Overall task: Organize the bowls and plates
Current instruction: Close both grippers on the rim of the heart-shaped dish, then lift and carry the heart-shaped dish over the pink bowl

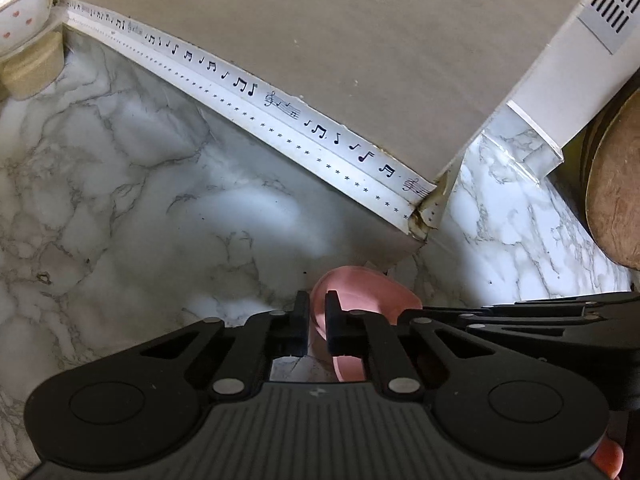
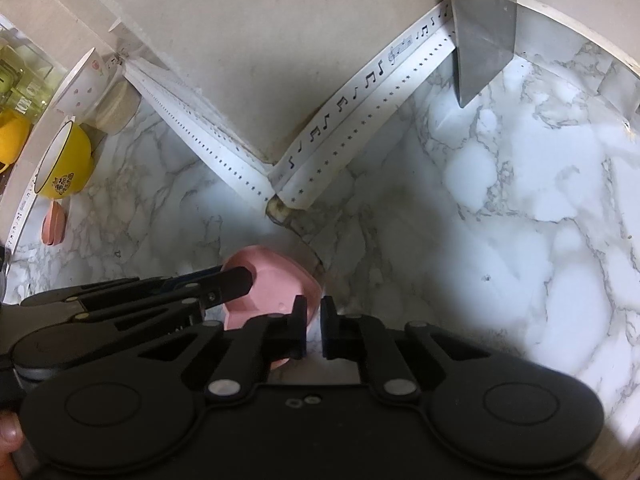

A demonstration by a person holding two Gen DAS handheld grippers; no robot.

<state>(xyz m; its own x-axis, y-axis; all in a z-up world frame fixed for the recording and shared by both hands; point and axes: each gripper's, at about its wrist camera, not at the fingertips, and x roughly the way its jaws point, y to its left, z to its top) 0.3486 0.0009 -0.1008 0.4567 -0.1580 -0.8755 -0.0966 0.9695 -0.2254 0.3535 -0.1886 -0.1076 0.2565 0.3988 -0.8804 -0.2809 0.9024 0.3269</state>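
Note:
A pink heart-shaped dish [image 2: 272, 280] is held over the marble counter near the wall corner. My left gripper [image 1: 317, 320] is shut on the rim of this pink dish [image 1: 360, 300]; it reaches in from the left in the right wrist view, fingers [image 2: 236, 280] clamped on the dish edge. My right gripper [image 2: 314, 328] is nearly closed and grips the dish's right edge between its pads. A white bowl with pink hearts [image 2: 82, 84] sits on a beige bowl [image 2: 116, 114]. A yellow bowl [image 2: 64, 168] and a small pink dish [image 2: 54, 224] lie at the far left.
White edging tape with music notes [image 1: 280, 108] runs along the wall base. A white appliance [image 1: 580, 56] and a brown round board [image 1: 616, 184] stand at the right in the left wrist view. A grey post [image 2: 484, 28] stands at the back.

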